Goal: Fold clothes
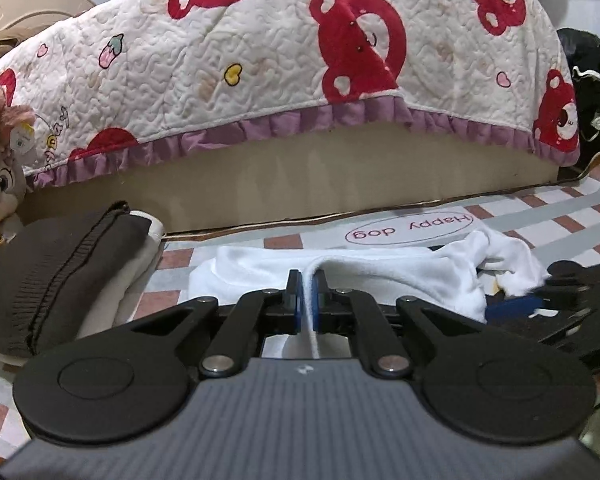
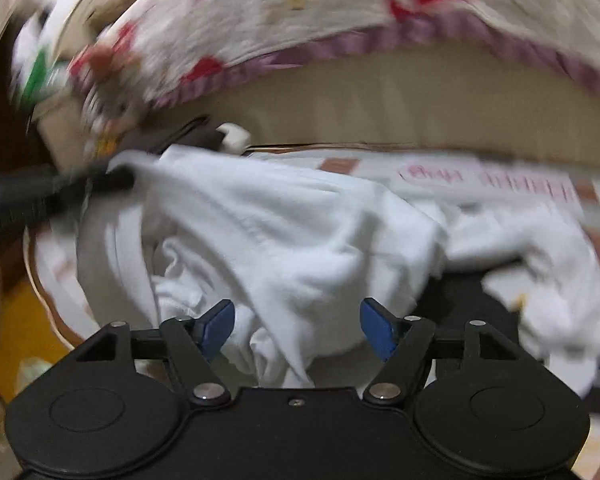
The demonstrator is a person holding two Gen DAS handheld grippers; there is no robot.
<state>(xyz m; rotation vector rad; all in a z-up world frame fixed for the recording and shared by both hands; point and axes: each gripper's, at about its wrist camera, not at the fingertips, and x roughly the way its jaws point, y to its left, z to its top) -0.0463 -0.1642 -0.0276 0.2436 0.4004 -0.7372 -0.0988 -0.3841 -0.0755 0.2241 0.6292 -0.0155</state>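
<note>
While left fingers (image 1: 307, 280) pinch white garment (image 1: 380, 276) fold, right fingers (image 2: 228, 320) straddle it.

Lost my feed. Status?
Left gripper shut on white garment. Right gripper open over it. Folded dark garment alongside, clear.

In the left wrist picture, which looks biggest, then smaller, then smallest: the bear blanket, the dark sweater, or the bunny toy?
1. Bear blanket, by far.
2. Dark sweater, though it lies nearer the camera.
3. Bunny toy, partly cut off at the edge.
</note>
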